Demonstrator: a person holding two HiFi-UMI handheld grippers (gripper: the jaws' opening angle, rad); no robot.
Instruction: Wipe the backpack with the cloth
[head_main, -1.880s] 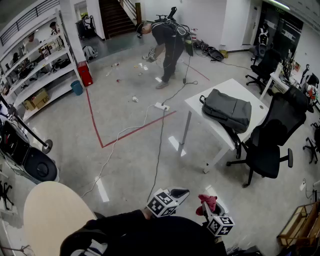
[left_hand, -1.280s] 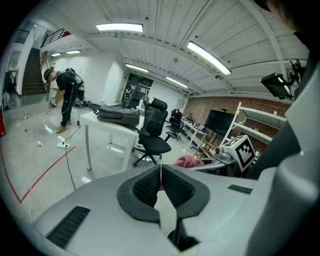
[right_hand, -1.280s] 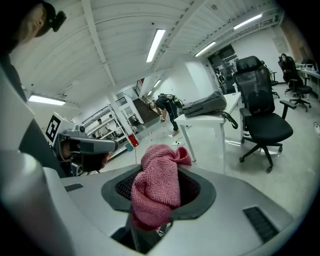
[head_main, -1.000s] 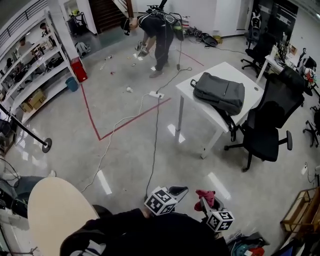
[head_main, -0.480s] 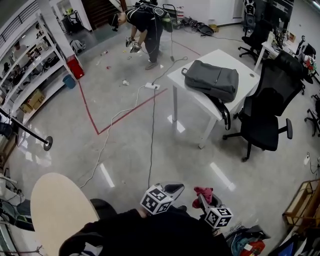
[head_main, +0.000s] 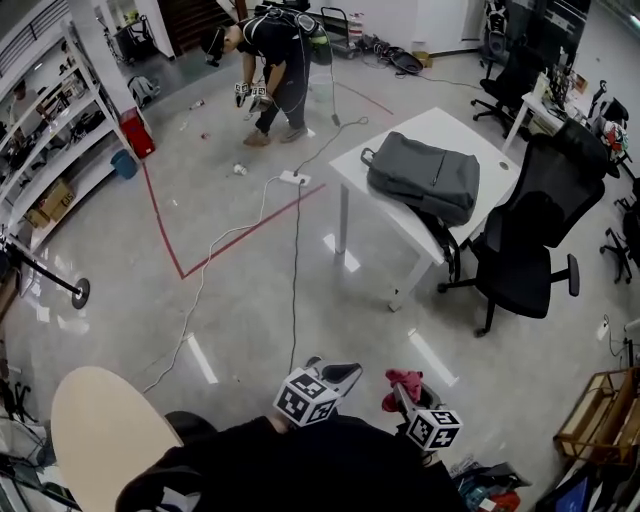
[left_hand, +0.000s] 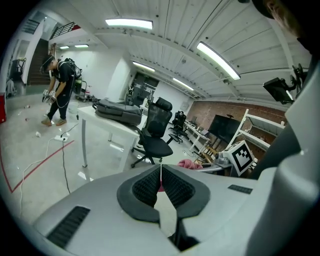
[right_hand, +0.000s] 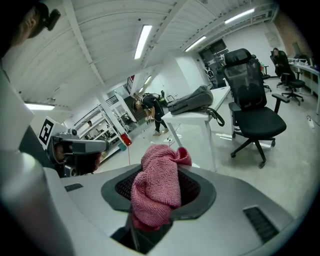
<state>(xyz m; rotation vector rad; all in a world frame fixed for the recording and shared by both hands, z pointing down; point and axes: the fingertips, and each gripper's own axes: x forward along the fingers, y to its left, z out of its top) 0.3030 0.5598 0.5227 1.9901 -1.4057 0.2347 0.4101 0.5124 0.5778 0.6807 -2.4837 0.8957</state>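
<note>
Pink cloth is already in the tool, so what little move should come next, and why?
Probably step closer to the white table. The right tool is shut on the pink cloth, but the grey backpack lies on that table, a long way off, so the cloth cannot touch it yet.

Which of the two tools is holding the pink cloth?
The right tool: its jaws are shut on the pink cloth. The left tool is pinched shut with nothing between its jaws.
</note>
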